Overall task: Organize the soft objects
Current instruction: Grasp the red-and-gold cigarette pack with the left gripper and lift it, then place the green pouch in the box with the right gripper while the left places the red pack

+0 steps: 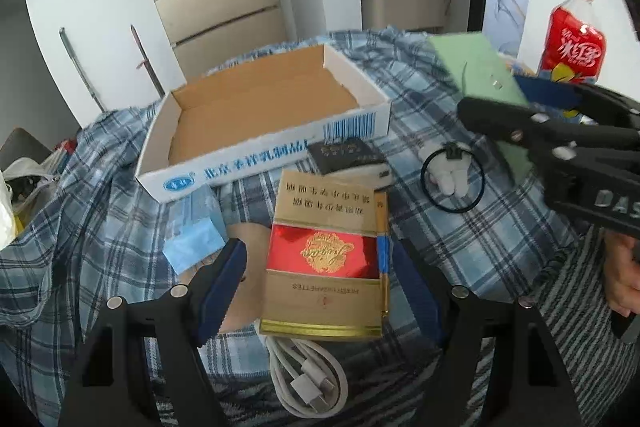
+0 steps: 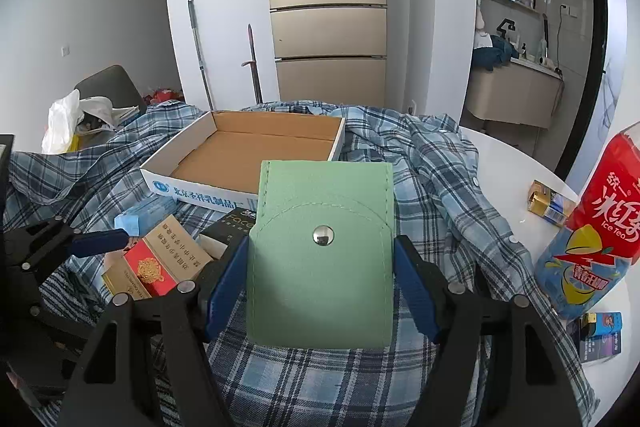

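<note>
A gold and red cigarette pack lies on the blue plaid shirt, over a white cable. My left gripper straddles the pack, open, with a gap between each blue pad and the pack's sides. My right gripper is shut on a soft green snap pouch and holds it upright above the shirt. The left wrist view shows that gripper and the pouch at the right. An open cardboard tray stands empty behind.
Around the pack lie a blue mask packet, a black box and a black hair tie ringing a small white item. A red iced tea bottle and small boxes stand on the white table at the right.
</note>
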### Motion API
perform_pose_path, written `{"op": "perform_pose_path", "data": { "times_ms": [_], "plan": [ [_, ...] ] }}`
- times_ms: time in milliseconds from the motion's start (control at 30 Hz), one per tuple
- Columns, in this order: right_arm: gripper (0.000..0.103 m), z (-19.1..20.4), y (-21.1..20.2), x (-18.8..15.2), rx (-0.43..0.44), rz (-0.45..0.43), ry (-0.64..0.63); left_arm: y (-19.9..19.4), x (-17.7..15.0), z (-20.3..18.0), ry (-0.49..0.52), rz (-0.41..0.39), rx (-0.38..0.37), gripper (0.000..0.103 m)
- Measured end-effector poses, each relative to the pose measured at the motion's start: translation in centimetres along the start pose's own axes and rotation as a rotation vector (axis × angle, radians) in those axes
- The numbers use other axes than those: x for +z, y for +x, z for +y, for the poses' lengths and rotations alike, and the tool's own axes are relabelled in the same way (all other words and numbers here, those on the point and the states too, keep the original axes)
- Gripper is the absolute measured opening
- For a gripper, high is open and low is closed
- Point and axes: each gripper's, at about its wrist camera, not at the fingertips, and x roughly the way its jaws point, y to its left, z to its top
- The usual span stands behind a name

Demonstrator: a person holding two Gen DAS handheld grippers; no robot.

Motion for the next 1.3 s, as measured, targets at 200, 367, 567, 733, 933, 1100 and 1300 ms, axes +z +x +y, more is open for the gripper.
{"op": "perform_pose_path", "data": {
  "times_ms": [200, 367, 567, 733, 933, 1100, 1300],
  "plan": [
    [0.070, 0.0, 0.1, 0.0, -0.001, -0.001, -0.004, 0.5, -0.2, 0.2, -0.014, 0.020, -0.034, 0.060],
    [0.070, 0.0, 0.0, 0.0, 0.000, -0.003, -0.002, -0.3, -0.4, 0.5, -0.030, -0.028, -0.050, 0.060],
    [0.070, -0.1, -0.4, -0.1, 0.015, -0.026, 0.006, -3.5, -1.3, 2.2, -0.111, -0.213, -0.096, 0.060],
    [0.070, -0.2, -0.7, -0.2, 0.022, -0.042, 0.010, -5.4, -2.0, 4.4, -0.213, -0.319, -0.093, 0.060],
    [0.070, 0.6, -2.3, -0.4, 0.021, -0.129, -0.025, -6.7, -2.2, 5.2, -0.245, -0.394, -0.088, 0.060],
    [0.070, 0.8, -3.5, -0.2, 0.005, -0.179, -0.032, -8.6, -2.2, 5.0, -0.240, -0.474, -0.056, 0.060],
    [0.070, 2.0, -5.2, 2.0, 0.038, -0.192, -0.029, -12.5, 0.1, 5.8, -0.224, -0.544, -0.069, 0.060]
  ]
}}
